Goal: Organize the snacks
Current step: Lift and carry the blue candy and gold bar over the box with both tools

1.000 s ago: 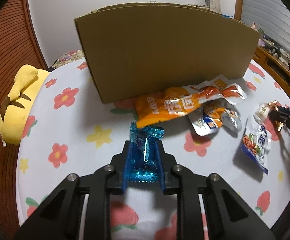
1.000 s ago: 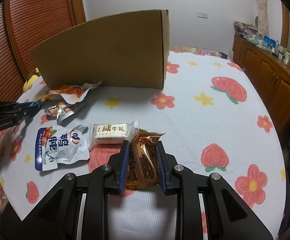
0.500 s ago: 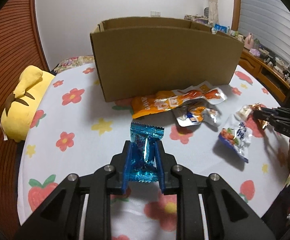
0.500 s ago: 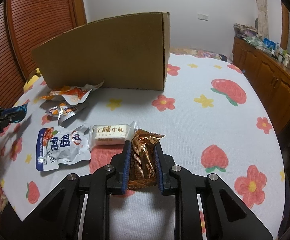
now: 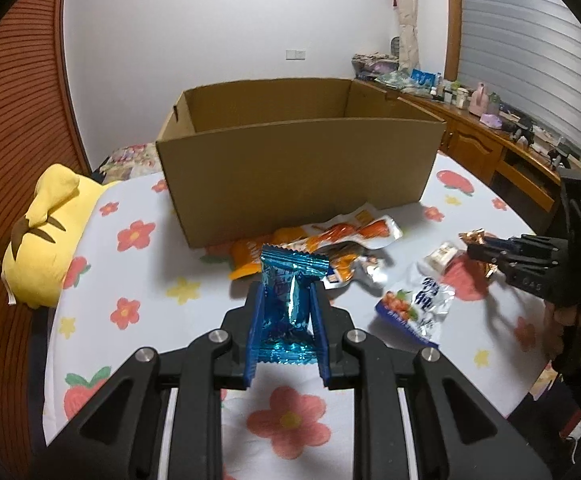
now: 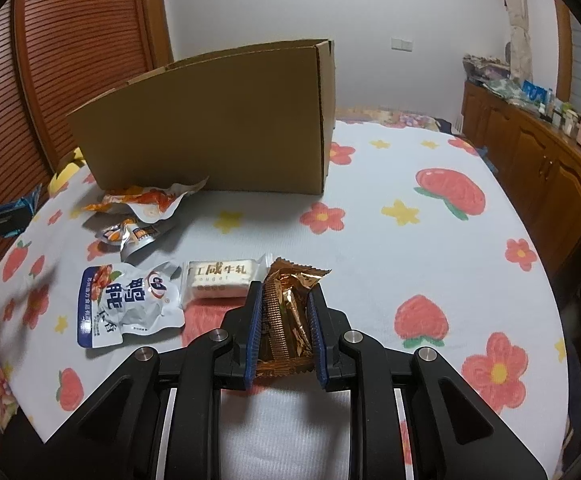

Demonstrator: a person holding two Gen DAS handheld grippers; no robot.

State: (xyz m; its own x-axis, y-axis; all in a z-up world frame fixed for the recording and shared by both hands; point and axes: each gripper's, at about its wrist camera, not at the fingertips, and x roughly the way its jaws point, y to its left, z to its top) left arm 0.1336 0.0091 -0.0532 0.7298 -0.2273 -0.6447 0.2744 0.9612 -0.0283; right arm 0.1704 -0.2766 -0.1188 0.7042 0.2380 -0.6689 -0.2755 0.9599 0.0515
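Two hand-held grippers are working over a bed covered in a white sheet (image 6: pixel 390 216) printed with flowers and strawberries. The left gripper (image 5: pixel 286 300) is pinching a blue foil snack packet (image 5: pixel 288 300) between its blue-padded fingers (image 5: pixel 255 320), jaws closed as tightly as the packet allows, and is holding it clear of the sheet, upright, with its crimped top edge sticking out past the fingertips. Beyond those fingertips an open cardboard box (image 5: pixel 298 160) is standing with its mouth facing up (probably where the snacks are meant to go), so the raised grip looks meant to clear the near wall. Between the fingertips and the box, an orange pouch (image 5: pixel 330 236) and a small silver sachet (image 5: pixel 354 272) are lying loose on the sheet. The right gripper (image 6: pixel 286 320) is clamping a gold foil packet (image 6: pixel 286 316), pads pressing its sides, low over the sheet; whether the packet is already off the fabric is hard to tell. Just to the left of its fingers a white nougat bar (image 6: pixel 220 278) is lying flat, and further left a white-and-blue pouch (image 6: pixel 124 304). A yellow plush toy (image 5: pixel 46 236) is resting far to the left of the left fingers.
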